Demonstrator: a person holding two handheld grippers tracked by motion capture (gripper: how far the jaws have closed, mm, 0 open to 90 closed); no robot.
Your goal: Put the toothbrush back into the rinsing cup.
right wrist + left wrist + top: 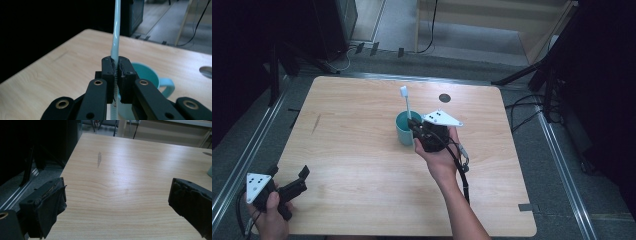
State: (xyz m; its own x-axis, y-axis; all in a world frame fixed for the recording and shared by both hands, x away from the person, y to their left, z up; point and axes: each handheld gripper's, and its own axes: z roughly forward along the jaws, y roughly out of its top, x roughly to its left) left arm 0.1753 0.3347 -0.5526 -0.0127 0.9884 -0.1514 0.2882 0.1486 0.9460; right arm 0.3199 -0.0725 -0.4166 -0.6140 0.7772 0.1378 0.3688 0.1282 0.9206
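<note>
at lower left of the high view your left gripper [294, 186] rests idle, jaws wide apart. at centre your right gripper [115, 72] is clamped on the toothbrush [406, 101], long axis upright, its lower end over the teal cup [403, 131] just beyond.

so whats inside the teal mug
The toothbrush stands in the teal mug, head up, its handle pinched by the right claw. The mug's bottom and the handle's lower end are hidden by that claw.
</note>
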